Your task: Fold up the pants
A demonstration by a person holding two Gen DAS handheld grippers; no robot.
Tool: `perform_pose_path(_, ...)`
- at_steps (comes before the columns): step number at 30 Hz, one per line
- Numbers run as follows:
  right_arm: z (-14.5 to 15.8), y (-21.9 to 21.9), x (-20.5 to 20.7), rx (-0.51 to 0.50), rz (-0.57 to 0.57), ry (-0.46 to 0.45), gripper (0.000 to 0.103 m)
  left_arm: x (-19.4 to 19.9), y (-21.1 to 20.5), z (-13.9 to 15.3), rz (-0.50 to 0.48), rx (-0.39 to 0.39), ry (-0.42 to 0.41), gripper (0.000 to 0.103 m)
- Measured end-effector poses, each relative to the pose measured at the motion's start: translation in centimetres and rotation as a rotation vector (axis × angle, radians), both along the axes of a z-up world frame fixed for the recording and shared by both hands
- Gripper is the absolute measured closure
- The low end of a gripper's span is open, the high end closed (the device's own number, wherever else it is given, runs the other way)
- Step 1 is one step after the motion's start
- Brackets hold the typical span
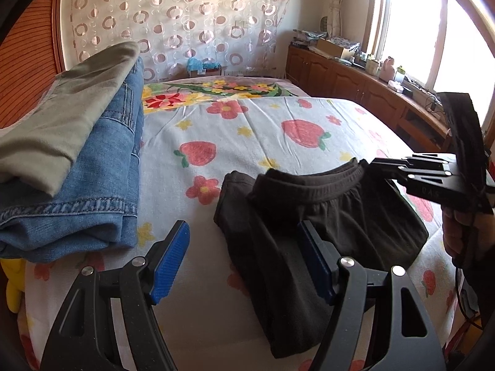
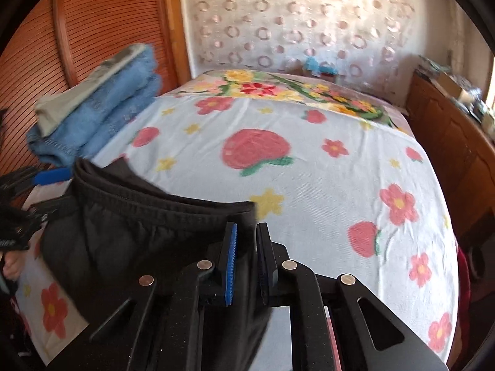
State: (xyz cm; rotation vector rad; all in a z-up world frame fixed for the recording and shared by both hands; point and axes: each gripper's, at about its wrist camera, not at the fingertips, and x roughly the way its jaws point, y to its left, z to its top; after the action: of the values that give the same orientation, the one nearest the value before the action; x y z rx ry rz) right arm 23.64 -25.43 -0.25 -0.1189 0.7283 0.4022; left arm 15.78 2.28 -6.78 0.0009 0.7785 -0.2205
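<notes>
Black pants (image 1: 324,216) lie partly folded on the bed, waistband toward the far side. My left gripper (image 1: 244,247) is open and empty, its blue pads straddling the near left part of the pants. My right gripper (image 2: 247,250) is shut on the black pants (image 2: 148,225) at the right end of the waistband and holds that edge lifted. It also shows in the left wrist view (image 1: 411,170) at the right, by the waistband. The left gripper's blue pad shows at the left edge of the right wrist view (image 2: 52,175).
A bed with a strawberry and flower sheet (image 1: 247,136) fills both views. A stack of folded jeans and a grey-green garment (image 1: 80,160) sits at the left. A wooden cabinet (image 1: 355,86) with clutter runs along the right under the window. A slatted wooden door (image 2: 102,27) stands behind the stack.
</notes>
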Motion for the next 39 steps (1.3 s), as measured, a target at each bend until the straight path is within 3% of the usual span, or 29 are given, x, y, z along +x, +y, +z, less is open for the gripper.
perform_pose_path(10,0.7,-1.3,-2.8,0.028,0.003,-0.020,0.090,-2.2,-0.1,-0.7,-0.018,-0.012,0.013,0.030)
perform_pose_path(14,0.3,-2.2,-5.4,0.052,0.006,-0.015,0.078,-3.8,0.2,-1.1,-0.027,-0.039,0.020,0.030)
perform_pose_path(19,-1.0,-2.9,-8.0,0.055,0.039,0.041,0.077,-5.6,0.3,-1.1,-0.057,-0.083,0.014,0.031)
perform_pose_path(24,-1.1,-3.7,-9.5,0.075,0.037,0.052,0.077,-6.4,-0.4,-1.2,-0.082,-0.090,0.007,0.045)
perform_pose_path(28,-1.0,-3.9,-10.3,0.079,0.037,0.054,0.077,-6.5,-0.9,-1.6,-0.102,-0.074,0.015,0.067)
perform_pose_path(34,-1.6,-3.9,-10.2,0.067,0.038,0.072,0.077,-6.2,-1.0,-2.0,-0.097,-0.072,0.021,0.071)
perform_pose_path(37,-1.6,-3.6,-10.2,0.054,0.048,0.063,0.078,-6.1,-0.9,-2.1,-0.097,-0.074,0.018,0.082)
perform_pose_path(38,-1.6,-3.5,-10.3,0.048,0.052,0.057,0.087,-6.3,-0.9,-2.0,-0.098,-0.077,0.017,0.087)
perform_pose_path(39,-1.6,-3.4,-10.4,0.042,0.057,0.052,0.088,-6.3,-0.9,-2.0,-0.102,-0.082,0.014,0.089)
